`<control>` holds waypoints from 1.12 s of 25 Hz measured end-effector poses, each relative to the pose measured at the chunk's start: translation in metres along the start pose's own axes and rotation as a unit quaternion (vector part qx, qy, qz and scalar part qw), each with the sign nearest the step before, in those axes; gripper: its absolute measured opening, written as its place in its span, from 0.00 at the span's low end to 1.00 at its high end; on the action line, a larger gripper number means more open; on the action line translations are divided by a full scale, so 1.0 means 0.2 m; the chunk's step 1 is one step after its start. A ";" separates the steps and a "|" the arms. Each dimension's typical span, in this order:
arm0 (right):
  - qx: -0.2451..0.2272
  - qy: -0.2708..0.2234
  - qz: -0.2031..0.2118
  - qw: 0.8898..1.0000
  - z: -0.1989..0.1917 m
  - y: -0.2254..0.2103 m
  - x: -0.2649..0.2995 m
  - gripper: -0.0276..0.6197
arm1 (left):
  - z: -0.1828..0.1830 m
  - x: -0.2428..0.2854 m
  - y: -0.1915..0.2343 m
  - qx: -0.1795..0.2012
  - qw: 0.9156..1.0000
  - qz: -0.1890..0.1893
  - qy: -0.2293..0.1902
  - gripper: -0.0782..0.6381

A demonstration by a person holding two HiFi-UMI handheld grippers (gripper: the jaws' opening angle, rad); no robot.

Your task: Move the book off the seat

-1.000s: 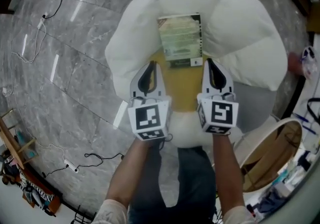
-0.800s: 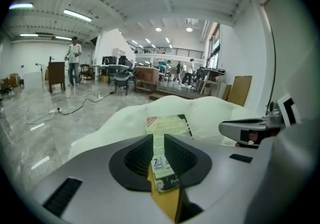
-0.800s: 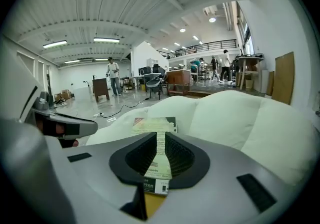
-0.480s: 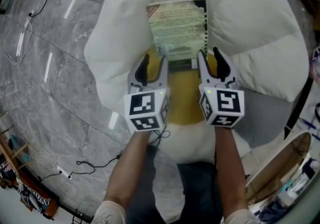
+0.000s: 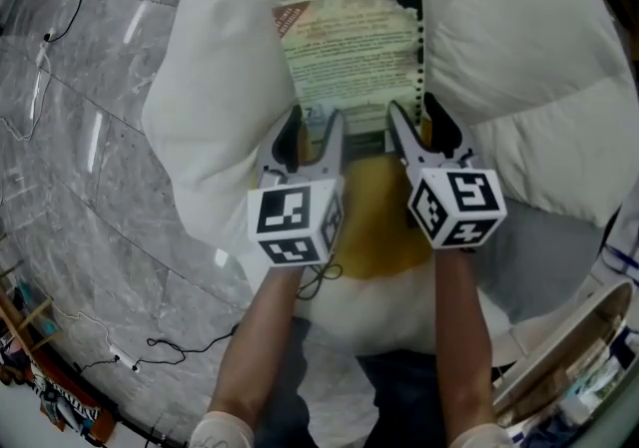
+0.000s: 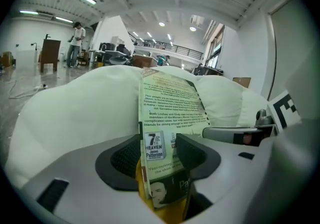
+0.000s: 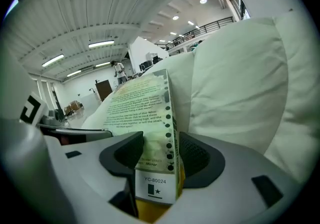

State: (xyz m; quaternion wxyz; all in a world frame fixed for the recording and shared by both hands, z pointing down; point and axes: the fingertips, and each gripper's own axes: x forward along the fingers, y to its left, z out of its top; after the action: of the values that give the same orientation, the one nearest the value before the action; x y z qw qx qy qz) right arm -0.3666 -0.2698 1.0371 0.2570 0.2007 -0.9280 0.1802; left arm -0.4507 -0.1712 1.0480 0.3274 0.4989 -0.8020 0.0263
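Note:
A paperback book with a pale green back cover lies on the yellow seat of a white beanbag chair. My left gripper straddles the book's near left corner, its jaws opening. In the left gripper view the book stands edge-on between the left gripper pads with a gap beside it. My right gripper straddles the near right corner, its jaws also opening. In the right gripper view the book sits between the right gripper pads, untouched on both sides.
Puffy white cushions rise on both sides of the book and behind it. Grey marble floor with loose cables lies to the left. A round white piece of furniture stands at the lower right. A person stands far off in the hall.
Both grippers have moved forward from the seat's front to the book's near edge. Their jaws have gone from shut to spread around the book's two near corners.

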 end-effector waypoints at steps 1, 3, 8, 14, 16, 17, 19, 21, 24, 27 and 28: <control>0.012 -0.001 0.009 1.000 0.00 0.00 0.00 0.38 | 0.00 0.00 0.00 -0.001 1.000 -0.001 -0.002 0.41; 0.022 0.002 0.016 1.000 0.00 -0.01 0.00 0.38 | 0.01 0.01 -0.01 0.002 1.000 -0.001 -0.002 0.41; 0.005 0.003 0.002 1.000 0.03 0.00 -0.02 0.36 | 0.03 -0.02 -0.03 0.015 1.000 0.016 0.004 0.38; 0.000 -0.022 -0.010 1.000 0.14 0.09 -0.11 0.36 | 0.17 -0.13 -0.04 0.028 0.999 0.021 -0.015 0.38; 0.001 -0.032 -0.012 0.999 0.22 0.13 -0.17 0.36 | 0.26 -0.21 -0.06 0.035 0.999 0.020 -0.023 0.38; 0.002 -0.038 -0.013 0.999 0.27 0.16 -0.22 0.36 | 0.31 -0.25 -0.08 0.039 0.999 0.019 -0.027 0.38; 0.002 -0.051 -0.016 0.999 0.40 0.21 -0.32 0.36 | 0.44 -0.36 -0.12 0.047 0.998 0.017 -0.035 0.38; 0.004 -0.064 -0.019 0.998 0.53 0.27 -0.44 0.36 | 0.59 -0.48 -0.17 0.056 0.997 0.013 -0.044 0.38; 0.004 -0.084 -0.024 0.996 0.78 0.35 -0.63 0.36 | 0.84 -0.66 -0.26 0.068 0.996 0.007 -0.060 0.38; -0.003 -0.112 -0.030 0.993 1.07 0.45 -0.82 0.36 | 1.13 -0.86 -0.34 0.078 0.993 0.001 -0.083 0.38; -0.005 -0.122 -0.031 0.992 1.17 0.48 -0.88 0.36 | 1.24 -0.92 -0.37 0.082 0.992 -0.002 -0.092 0.38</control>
State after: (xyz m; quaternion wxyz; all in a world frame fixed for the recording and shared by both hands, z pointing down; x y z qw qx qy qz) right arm -0.3671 -0.2410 0.7295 0.1484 0.2489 -0.9466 0.1414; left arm -0.4601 -0.1550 0.7307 0.2103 0.5256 -0.8231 0.0449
